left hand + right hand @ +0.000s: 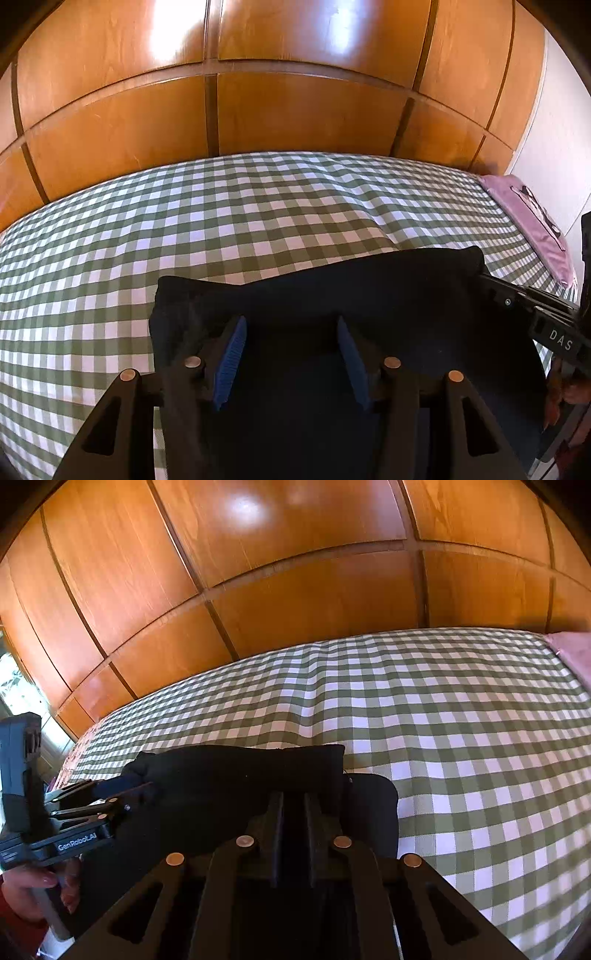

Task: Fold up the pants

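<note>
Left wrist view has the pants (pixel 332 280) as a dark folded bundle on the checked bed (pixel 184 229), right at the near edge, wooden wardrobe (pixel 295 110) behind. The left gripper (pixel 291 354) sits over the cloth with its blue fingers (pixel 229 362) about half open, and I can't see them pinching anything. In the right wrist view, the right gripper (pixel 293 830) is basically shut; there's dark cloth all around it, but I honestly can't tell if any fabric is caught in there. The pink thing (pixel 532 221) at the far corner isn't involved. Looks like we're mid-fold, with a layer already doubled over. Next move probably needs both grippers to get a solid hold on an edge and carry it across evenly.
</note>
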`<state>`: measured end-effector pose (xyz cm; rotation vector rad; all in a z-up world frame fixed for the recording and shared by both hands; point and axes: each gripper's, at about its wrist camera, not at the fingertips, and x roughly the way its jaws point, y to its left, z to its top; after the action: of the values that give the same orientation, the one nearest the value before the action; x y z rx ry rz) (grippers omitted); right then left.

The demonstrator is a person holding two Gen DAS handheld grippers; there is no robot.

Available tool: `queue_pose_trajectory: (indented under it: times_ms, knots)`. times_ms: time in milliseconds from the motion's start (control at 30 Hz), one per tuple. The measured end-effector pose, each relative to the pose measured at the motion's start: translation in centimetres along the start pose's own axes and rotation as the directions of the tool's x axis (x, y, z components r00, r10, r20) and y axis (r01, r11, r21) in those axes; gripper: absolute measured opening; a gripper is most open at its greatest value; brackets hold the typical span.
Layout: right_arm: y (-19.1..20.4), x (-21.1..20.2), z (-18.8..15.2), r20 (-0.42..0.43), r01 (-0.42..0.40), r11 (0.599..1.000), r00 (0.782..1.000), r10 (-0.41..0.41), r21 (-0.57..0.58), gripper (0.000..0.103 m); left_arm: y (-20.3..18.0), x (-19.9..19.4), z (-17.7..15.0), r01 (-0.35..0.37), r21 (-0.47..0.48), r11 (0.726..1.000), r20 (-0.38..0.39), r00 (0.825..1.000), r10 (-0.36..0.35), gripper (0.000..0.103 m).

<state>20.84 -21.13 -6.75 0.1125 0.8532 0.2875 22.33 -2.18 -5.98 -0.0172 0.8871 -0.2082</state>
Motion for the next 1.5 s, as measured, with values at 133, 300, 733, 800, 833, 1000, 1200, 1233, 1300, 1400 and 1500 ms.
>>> queue_pose_trajectory:
  times_ms: [133, 300, 733, 800, 833, 1000, 1200, 1233, 1300, 1400, 1500]
  knots:
    - [1.3, 0.2, -0.6, 0.028, 0.017, 0.999, 0.999, -0.016, -0.027, 0.009, -0.1, -0.2, 0.0, -0.019, 0.009, 1.000, 0.023, 1.000, 0.019, 0.053]
    - [-0.2, -1.9, -0.4, 0.052, -0.043, 0.997, 0.998, 0.039, 0.068, 0.012, -0.3, -2.4, -0.7, -0.061, 0.012, 0.998, 0.050, 0.997, 0.061, 0.053]
    - [4.3, -6.6, -5.9, 0.079, -0.032, 0.997, 0.996, 0.037, -0.072, 0.026, -2.0, -6.6, -6.1, -0.155, 0.043, 0.987, 0.091, 0.984, 0.151, 0.053]
    - [4.1, -6.3, -6.7, 0.074, -0.007, 0.997, 0.997, 0.013, -0.083, 0.023, -1.9, -7.0, -6.6, -0.153, 0.038, 0.988, 0.091, 0.985, 0.149, 0.053]
    - [3.9, -6.4, -6.9, 0.080, -0.002, 0.997, 0.997, 0.009, -0.080, 0.023, -1.9, -7.2, -6.8, -0.151, 0.033, 0.988, 0.092, 0.985, 0.148, 0.053]
    - [3.1, -7.4, -7.5, 0.091, 0.009, 0.998, 0.996, -0.004, -0.066, 0.023, -1.8, -8.2, -8.0, -0.147, 0.028, 0.989, 0.095, 0.985, 0.144, 0.053]
    - [2.3, -9.0, -8.4, 0.085, -0.001, 0.999, 0.996, 0.004, -0.035, 0.032, -0.7, -9.6, -9.4, -0.120, -0.030, 0.992, 0.085, 0.989, 0.122, 0.055]
    - [2.4, -9.0, -8.5, 0.082, -0.006, 0.999, 0.997, 0.009, -0.035, 0.035, -0.5, -9.8, -9.6, -0.116, -0.040, 0.992, 0.083, 0.989, 0.119, 0.057]
    - [2.5, -9.1, -8.7, 0.076, -0.012, 0.999, 0.997, 0.015, -0.048, 0.039, 0.6, -10.1, -10.3, -0.081, -0.093, 0.992, 0.067, 0.994, 0.087, 0.063]
    - [3.2, -9.0, -8.8, 0.067, -0.012, 0.996, 0.998, 0.017, -0.085, 0.049, 2.2, -10.5, -11.0, -0.020, -0.173, 0.985, 0.057, 0.998, 0.031, 0.070]
    - [3.8, -8.9, -8.8, 0.063, -0.002, 0.992, 0.998, 0.009, -0.126, 0.059, 3.1, -10.5, -11.3, 0.035, -0.198, 0.980, 0.055, 0.998, -0.024, 0.071]
